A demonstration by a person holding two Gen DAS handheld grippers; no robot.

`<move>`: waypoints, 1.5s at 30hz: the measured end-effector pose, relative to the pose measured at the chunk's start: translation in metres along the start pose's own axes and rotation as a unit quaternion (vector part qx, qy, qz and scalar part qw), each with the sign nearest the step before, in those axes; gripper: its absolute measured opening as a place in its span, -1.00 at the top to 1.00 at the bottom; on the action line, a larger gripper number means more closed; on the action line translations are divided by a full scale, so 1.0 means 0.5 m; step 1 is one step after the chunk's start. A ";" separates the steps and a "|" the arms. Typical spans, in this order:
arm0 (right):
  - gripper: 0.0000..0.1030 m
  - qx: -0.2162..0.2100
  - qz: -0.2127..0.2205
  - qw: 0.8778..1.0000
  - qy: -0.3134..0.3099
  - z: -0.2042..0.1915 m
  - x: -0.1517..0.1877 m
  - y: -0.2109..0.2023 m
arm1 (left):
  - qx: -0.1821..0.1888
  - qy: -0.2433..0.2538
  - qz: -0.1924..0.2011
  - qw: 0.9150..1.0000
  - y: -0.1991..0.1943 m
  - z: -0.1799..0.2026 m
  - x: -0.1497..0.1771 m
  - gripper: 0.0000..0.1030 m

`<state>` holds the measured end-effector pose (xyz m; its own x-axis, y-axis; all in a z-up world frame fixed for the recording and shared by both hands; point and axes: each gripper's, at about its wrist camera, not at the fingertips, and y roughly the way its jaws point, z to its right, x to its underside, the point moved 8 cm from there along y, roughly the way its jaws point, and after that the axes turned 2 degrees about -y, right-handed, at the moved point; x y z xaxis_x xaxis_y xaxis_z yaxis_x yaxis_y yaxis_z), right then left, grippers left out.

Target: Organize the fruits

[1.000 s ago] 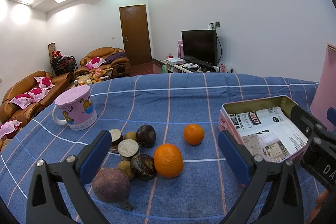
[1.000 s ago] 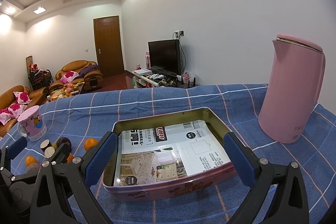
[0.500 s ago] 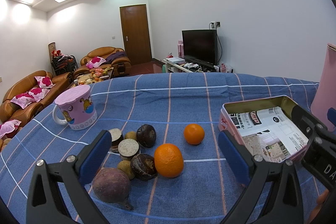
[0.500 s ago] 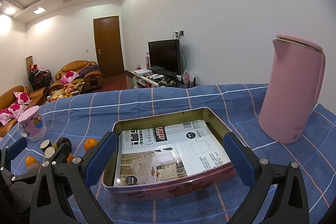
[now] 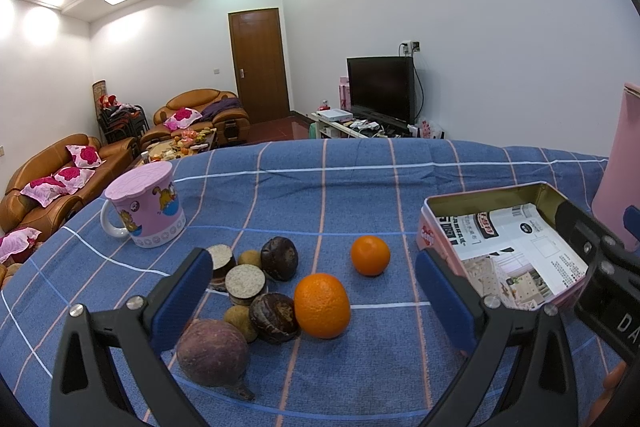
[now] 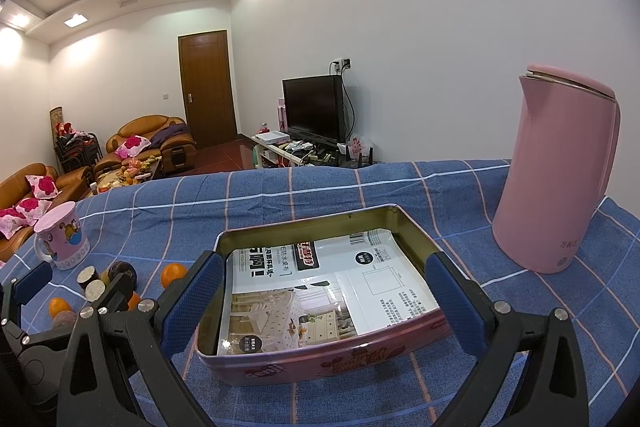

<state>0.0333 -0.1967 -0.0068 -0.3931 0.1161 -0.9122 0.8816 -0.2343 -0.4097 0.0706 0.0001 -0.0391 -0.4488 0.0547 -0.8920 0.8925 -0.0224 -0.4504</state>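
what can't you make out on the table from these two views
- Pink kettle: left wrist view shows only a strip, cut by the right edge.
- Fruit pile: right wrist view, partly hidden behind the left gripper.
- Pink tin: left wrist view, near end covered by the right gripper's frame.
- Mug: lid hides any contents.
- Small round brown fruits: too tucked between others to identify.

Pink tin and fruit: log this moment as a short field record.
surface: blue checked cloth
container: pink tin, paper-lined, no fruit inside
fruit pile: two oranges, dark round fruits, purple fruit
left hand-held gripper: open, empty
right hand-held gripper: open, over the tin
bystanders: pink mug, pink kettle
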 end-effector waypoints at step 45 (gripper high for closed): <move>-0.43 -0.165 -0.058 0.983 -0.064 -0.150 0.053 0.000 | 0.073 0.001 -0.093 0.993 -0.024 -0.176 0.084 -0.65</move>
<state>0.0425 -0.1214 -0.0301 -0.5064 -0.0047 -0.8623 0.8576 0.1013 -0.5043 0.0450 0.0906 -0.0679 -0.6056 0.0734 -0.7924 0.7776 -0.1571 -0.6089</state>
